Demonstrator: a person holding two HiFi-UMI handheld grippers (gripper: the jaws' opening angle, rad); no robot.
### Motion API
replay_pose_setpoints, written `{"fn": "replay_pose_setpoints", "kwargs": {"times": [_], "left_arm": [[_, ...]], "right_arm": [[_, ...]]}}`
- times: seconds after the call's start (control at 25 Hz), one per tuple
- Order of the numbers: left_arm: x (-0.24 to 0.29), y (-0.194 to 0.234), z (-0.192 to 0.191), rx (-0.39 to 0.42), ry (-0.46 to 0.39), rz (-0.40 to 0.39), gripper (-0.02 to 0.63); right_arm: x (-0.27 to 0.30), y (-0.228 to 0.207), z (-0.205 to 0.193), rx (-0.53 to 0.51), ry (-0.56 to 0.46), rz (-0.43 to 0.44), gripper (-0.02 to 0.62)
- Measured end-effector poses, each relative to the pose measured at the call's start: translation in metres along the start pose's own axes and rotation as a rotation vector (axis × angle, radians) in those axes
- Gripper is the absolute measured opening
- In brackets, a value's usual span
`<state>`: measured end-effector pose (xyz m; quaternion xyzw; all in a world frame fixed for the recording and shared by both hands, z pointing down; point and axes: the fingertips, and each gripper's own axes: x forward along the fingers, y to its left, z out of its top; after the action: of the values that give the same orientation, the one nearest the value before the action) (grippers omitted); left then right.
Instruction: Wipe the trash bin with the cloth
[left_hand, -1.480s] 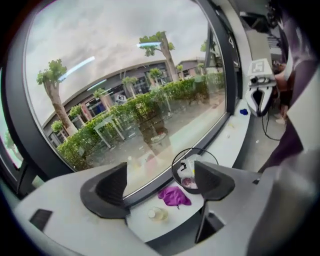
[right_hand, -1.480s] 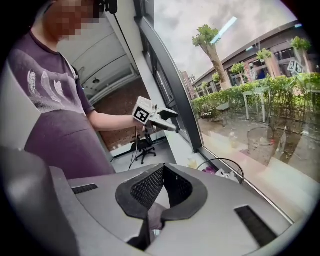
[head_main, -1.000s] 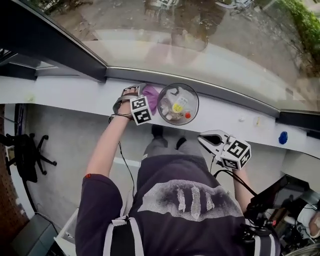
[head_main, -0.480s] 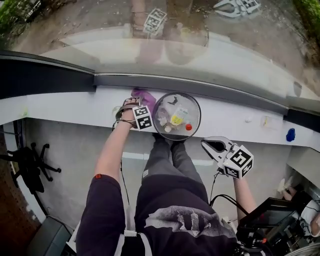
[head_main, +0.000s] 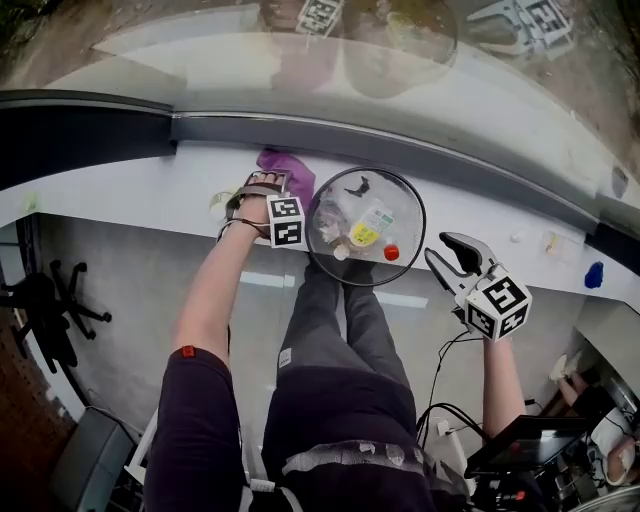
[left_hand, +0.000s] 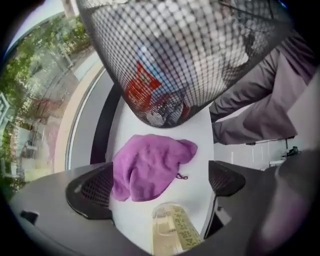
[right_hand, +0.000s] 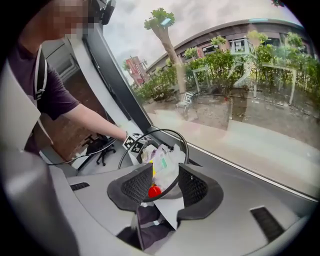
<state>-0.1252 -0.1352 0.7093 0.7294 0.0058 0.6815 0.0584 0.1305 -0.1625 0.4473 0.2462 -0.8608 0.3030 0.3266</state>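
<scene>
One black wire-mesh trash bin (head_main: 421, 215) (left_hand: 190, 50) (right_hand: 165, 131) stands on the white window ledge (head_main: 150, 195), close to the ledge's near edge. Inside it lie crumpled white rubbish, a yellow wrapper and a small red cap (head_main: 391, 253). Just left of the bin, slightly farther, the purple soft cloth (head_main: 291, 169) (left_hand: 150, 167) lies bunched on the ledge. The left hand-held gripper (head_main: 262, 183) (left_hand: 160, 182) is at the cloth with its jaws spread. The cloth lies between them, and the pads do not squeeze it. The right hand-held gripper (head_main: 451, 256) (right_hand: 165, 185) is just right of the bin, near its rim. Its jaws are opening, the rim shows in the gap between them, and nothing is pinched.
</scene>
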Motion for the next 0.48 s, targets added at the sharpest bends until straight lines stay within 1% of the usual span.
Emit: {"fn": "replay_pose_setpoints", "kwargs": {"times": [0.08, 0.2, 0.24, 0.32, 0.4, 0.48], "left_arm": [[0.011, 0.003, 0.004, 0.015, -0.002, -0.006, 0.581], [0.026, 0.005, 0.015, -0.003, -0.029, -0.031, 0.581], [0.031, 0.004, 0.015, -0.010, -0.030, -0.048, 0.581], [0.042, 0.003, 0.008, -0.008, -0.006, -0.078, 0.580], [0.053, 0.004, 0.002, 0.002, 0.023, -0.075, 0.577], [0.062, 0.006, 0.006, -0.032, 0.008, -0.058, 0.549]], "right_arm": [[0.017, -0.005, -0.003, 0.010, 0.020, 0.006, 0.149], [0.038, -0.013, -0.008, 0.025, 0.057, 0.001, 0.149], [0.042, -0.017, -0.008, 0.024, 0.057, -0.007, 0.149], [0.044, -0.022, -0.003, 0.034, 0.023, -0.014, 0.146], [0.043, -0.024, 0.000, 0.048, 0.007, -0.004, 0.132], [0.041, -0.023, -0.003, 0.010, 0.033, -0.002, 0.126]]}}
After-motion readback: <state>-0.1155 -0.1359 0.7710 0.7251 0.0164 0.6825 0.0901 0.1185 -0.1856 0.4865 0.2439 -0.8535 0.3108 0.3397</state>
